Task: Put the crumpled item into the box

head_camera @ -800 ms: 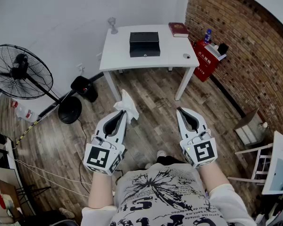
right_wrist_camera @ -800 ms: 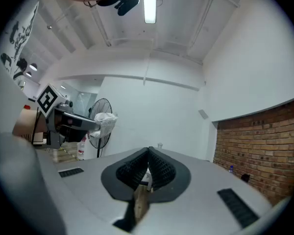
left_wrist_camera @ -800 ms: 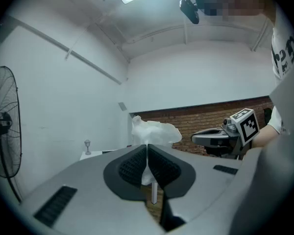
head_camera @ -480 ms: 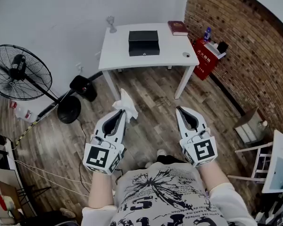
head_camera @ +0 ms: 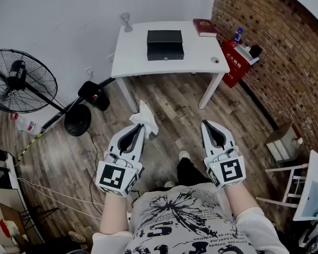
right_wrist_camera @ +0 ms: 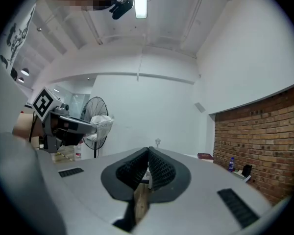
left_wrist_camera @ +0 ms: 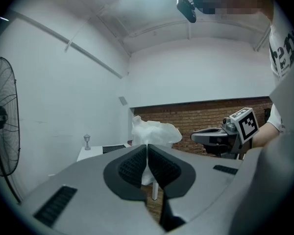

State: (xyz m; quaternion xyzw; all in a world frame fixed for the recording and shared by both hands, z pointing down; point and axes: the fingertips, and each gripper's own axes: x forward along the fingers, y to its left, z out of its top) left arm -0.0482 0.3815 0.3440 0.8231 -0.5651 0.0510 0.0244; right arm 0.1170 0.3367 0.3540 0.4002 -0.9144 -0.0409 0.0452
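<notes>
**Tissue in my left grip, box ahead on the bench**

At far left a standing fan (head_camera: pixel 21 83) sits on the wood floor, clear of my path. My left hand-held gripper (head_camera: pixel 142 128) has its jaws pinched narrow on the crumpled item (head_camera: pixel 144 115), a white wad of tissue that bulges out past the tips. It hangs over the floor, well apart from the white bench (head_camera: pixel 130 60). The black box (head_camera: pixel 165 44) stands mid-bench, ahead of me and a little right of the left hand-held gripper's line, its long side running across my view. Its lid looks closed, though I can't be sure from here. My right hand-held gripper (head_camera: pixel 205 124) is level beside the left, jaws together with nothing between them. I judge the left hand nearer the box's line, so it should carry the item forward. The right is free for the lid.
</notes>
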